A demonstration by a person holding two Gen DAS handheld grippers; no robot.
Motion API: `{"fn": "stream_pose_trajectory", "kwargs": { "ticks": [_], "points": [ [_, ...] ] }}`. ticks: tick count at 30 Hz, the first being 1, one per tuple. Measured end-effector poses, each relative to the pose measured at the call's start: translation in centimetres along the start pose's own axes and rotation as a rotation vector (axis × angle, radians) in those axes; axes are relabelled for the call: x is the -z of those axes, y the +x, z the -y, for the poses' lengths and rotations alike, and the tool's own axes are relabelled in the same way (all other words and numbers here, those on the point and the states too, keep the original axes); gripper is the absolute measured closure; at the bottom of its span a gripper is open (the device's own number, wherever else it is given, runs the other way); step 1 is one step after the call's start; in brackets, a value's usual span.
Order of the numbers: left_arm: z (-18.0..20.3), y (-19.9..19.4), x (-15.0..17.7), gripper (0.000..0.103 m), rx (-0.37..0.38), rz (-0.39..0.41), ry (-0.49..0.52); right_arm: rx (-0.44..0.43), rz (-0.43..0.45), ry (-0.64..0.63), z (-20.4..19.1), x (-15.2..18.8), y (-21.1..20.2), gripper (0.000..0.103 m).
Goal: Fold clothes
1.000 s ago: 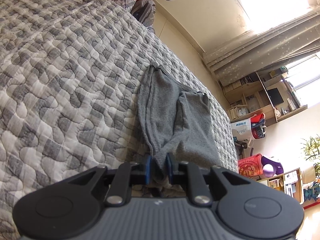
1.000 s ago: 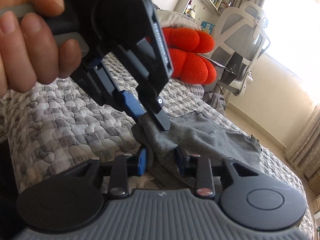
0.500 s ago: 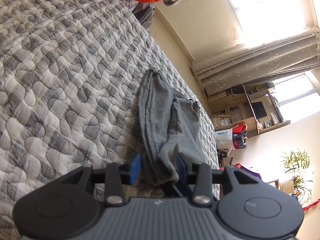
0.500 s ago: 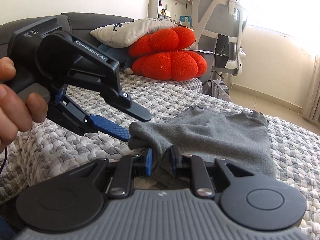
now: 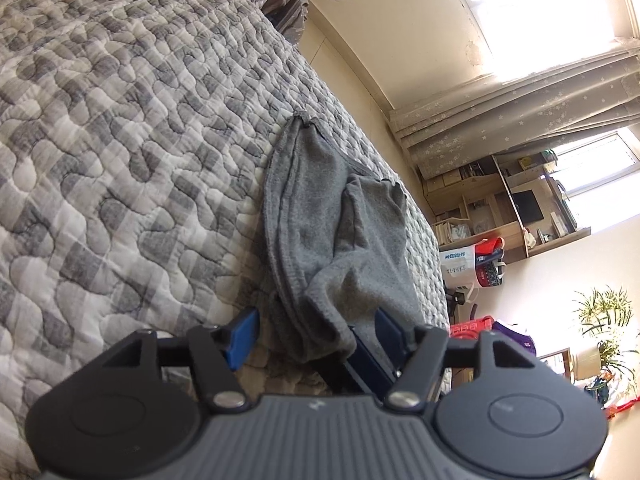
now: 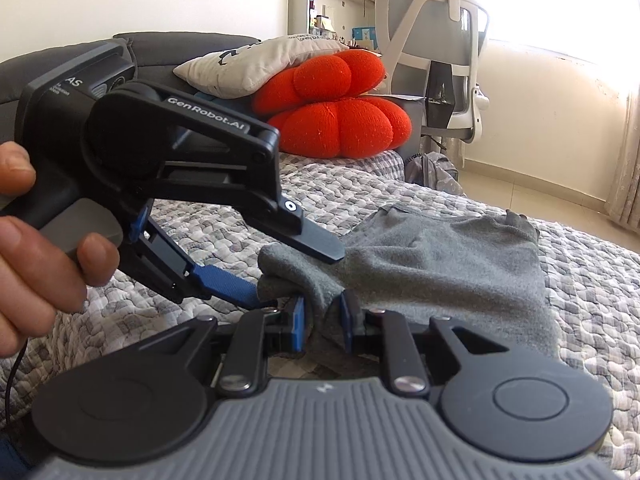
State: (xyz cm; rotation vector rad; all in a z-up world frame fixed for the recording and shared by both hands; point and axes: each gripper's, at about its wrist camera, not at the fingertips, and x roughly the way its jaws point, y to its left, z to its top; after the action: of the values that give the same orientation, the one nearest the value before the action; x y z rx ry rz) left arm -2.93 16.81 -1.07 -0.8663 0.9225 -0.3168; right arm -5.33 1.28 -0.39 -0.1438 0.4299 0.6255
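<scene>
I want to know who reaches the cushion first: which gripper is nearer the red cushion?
Left. The left gripper lies between the right gripper and the red cushion, though both are well short of it.

White raised lettering "GenRobot.AI" runs along the upper black plastic arm of the left-hand tongs (image 6: 294, 264), as the right wrist view shows them. On the black housing block (image 6: 76, 80) behind that arm, the pale letters "AS" can be read, with a line of smaller print beneath too fine to make out. The off-white rectangular pillow (image 6: 260, 62) above the orange-red segmented cushion carries dark printing that cannot be read. In the left wrist view, a white plastic bag (image 5: 460, 266) beside the wooden shelving bears dark characters, too small and blurred to decipher.
</scene>
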Motion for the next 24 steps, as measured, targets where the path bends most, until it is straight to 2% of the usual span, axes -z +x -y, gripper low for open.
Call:
{"fn": "stream_pose_trajectory", "kwargs": {
  "ticks": [3,4,6,10,11,13,16,19,22,24],
  "points": [
    [0.6,0.7,0.3,0.043,-0.022,0.003,0.034,0.002,-0.006,-0.01,-0.1,0.1,0.2,0.082],
    [0.8,0.8,0.4,0.047,-0.035,0.013,0.045,0.003,-0.006,-0.015,-0.1,0.1,0.2,0.082],
    [0.7,0.9,0.4,0.066,-0.055,0.024,0.052,0.0,-0.008,-0.017,-0.1,0.2,0.2,0.081],
    [0.3,0.9,0.2,0.078,-0.088,0.036,0.069,-0.024,-0.023,-0.037,-0.2,0.3,0.0,0.073],
    [0.3,0.9,0.2,0.079,-0.092,0.038,0.081,-0.033,-0.026,-0.026,-0.1,0.2,-0.1,0.07],
    [0.3,0.8,0.3,0.08,-0.092,0.046,0.101,-0.064,-0.026,0.016,0.6,0.0,-1.0,0.055],
    [0.4,0.6,0.6,0.08,-0.101,0.057,0.145,-0.043,0.025,0.103,2.4,0.1,-3.4,0.043],
    [0.4,0.6,0.7,0.08,-0.107,0.061,0.169,0.059,0.071,0.228,5.7,0.4,-5.6,0.042],
    [0.2,0.5,0.7,0.08,-0.1,0.059,0.16,0.089,0.088,0.43,9.6,1.4,-6.8,0.041],
    [0.1,0.6,0.8,0.08,-0.098,0.06,0.159,0.052,0.089,0.624,12.4,2.9,-7.1,0.041]
  ]
}}
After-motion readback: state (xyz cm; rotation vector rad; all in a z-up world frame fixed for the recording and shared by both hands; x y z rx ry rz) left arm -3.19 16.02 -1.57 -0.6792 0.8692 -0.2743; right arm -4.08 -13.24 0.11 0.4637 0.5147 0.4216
